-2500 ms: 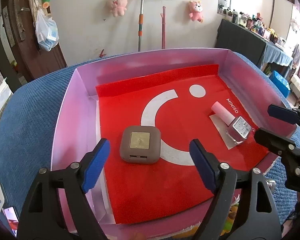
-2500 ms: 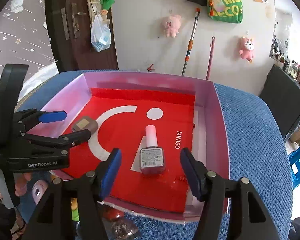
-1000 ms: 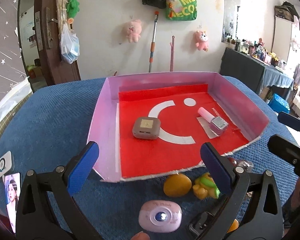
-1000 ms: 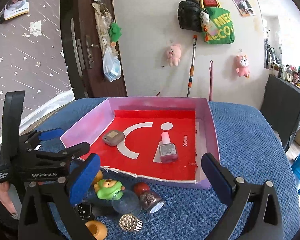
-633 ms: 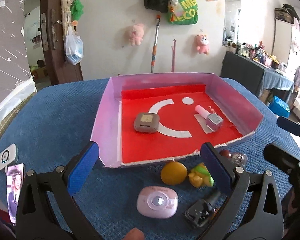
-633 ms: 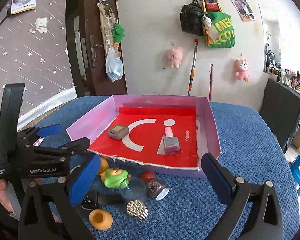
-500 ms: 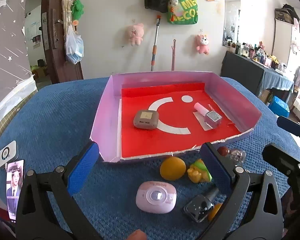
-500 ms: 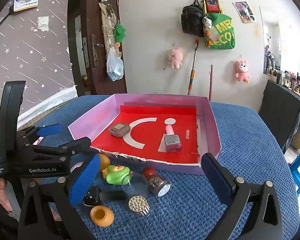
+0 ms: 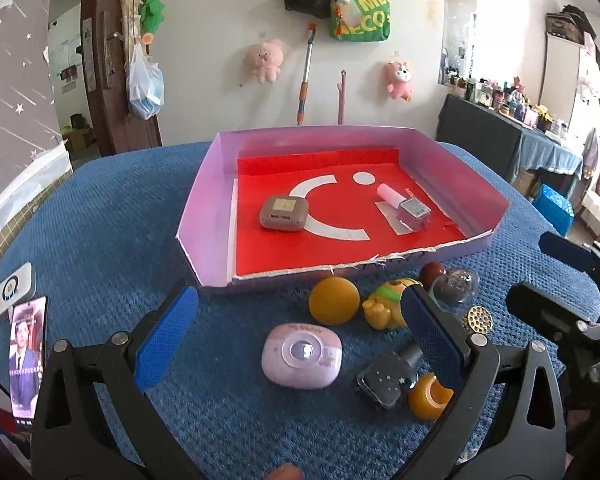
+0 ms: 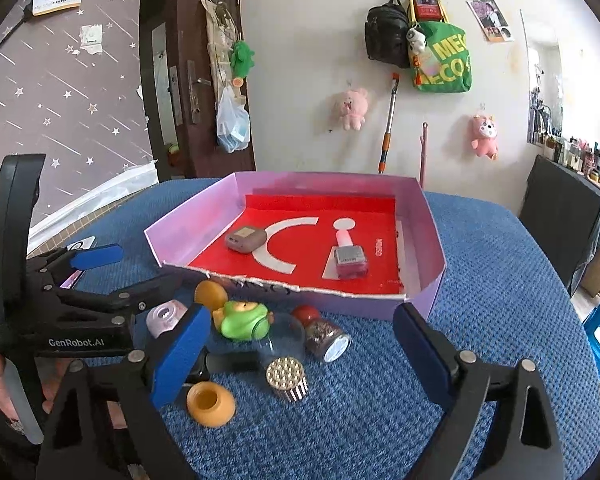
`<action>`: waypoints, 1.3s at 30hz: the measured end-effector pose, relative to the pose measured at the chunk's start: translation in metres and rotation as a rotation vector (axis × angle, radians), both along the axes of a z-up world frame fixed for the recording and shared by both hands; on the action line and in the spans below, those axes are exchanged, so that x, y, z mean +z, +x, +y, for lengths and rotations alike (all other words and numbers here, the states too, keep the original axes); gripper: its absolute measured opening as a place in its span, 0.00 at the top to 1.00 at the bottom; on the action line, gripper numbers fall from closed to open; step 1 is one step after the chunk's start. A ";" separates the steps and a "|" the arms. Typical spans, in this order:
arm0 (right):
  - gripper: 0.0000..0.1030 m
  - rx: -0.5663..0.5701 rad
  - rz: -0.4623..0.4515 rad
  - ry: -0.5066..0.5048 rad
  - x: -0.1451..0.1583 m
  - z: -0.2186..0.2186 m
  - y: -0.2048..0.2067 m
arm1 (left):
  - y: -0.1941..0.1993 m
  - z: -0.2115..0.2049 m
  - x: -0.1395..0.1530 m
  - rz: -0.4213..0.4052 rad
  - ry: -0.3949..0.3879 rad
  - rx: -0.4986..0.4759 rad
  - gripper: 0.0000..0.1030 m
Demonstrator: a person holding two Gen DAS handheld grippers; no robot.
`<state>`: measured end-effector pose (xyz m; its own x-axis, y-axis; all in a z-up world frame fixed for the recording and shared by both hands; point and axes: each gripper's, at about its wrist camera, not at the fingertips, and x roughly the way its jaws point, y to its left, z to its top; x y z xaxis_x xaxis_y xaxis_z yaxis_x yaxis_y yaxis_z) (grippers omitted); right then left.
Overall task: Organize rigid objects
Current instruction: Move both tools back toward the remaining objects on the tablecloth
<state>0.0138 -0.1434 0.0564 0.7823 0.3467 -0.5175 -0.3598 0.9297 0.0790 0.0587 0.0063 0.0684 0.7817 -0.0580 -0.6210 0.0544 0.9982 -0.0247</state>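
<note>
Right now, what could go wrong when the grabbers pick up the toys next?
The small things lie crowded: the clear ball touches the green toy and glitter jar, so grabbing one may knock the others rolling. The orange ball could roll too. The left gripper and right gripper, both open, are close and might bump.

dark bottle (image 10: 224, 361): body hidden behind right claw's finger | phone (image 9: 27, 354): cut by edge

Blue textured surface (image 9: 100, 216) bearing a pink tray (image 9: 204, 200). Before the tray's near edge lie a yellow ball (image 9: 334, 301), toy duck (image 10: 242, 322), pink compact (image 9: 302, 356), dark bottle (image 9: 388, 380), orange ring (image 10: 211, 403), clear dome (image 9: 456, 288) and studded disc (image 10: 287, 378). A phone (image 9: 27, 354) lies far left.
</note>
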 end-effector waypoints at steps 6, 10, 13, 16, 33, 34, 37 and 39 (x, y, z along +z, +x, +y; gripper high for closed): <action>0.09 -0.001 0.010 0.008 -0.003 -0.003 -0.005 | -0.005 -0.001 -0.002 -0.002 0.019 0.016 0.00; 0.09 -0.002 0.020 0.011 -0.006 -0.004 -0.007 | -0.009 -0.003 -0.005 0.006 0.015 0.001 0.00; 0.10 -0.004 0.028 0.011 -0.009 -0.004 -0.008 | -0.011 -0.005 -0.008 0.010 0.021 0.003 0.00; 0.10 -0.004 0.034 0.012 -0.011 -0.005 -0.010 | -0.013 -0.006 -0.009 0.016 0.023 0.000 0.00; 0.13 0.022 0.069 -0.001 -0.025 0.003 -0.018 | -0.027 -0.010 -0.023 0.045 0.016 -0.033 0.00; 0.13 0.023 0.070 -0.003 -0.025 0.004 -0.019 | -0.027 -0.010 -0.024 0.046 0.015 -0.033 0.00; 0.14 0.026 0.080 -0.007 -0.029 0.006 -0.020 | -0.028 -0.008 -0.025 0.051 0.010 -0.029 0.00; 0.16 0.025 0.083 -0.008 -0.031 0.007 -0.021 | -0.027 -0.007 -0.028 0.056 0.006 -0.027 0.00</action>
<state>-0.0068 -0.1362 0.0254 0.7275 0.3614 -0.5832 -0.3755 0.9211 0.1024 0.0314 -0.0003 0.0409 0.7436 -0.0741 -0.6645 0.0795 0.9966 -0.0222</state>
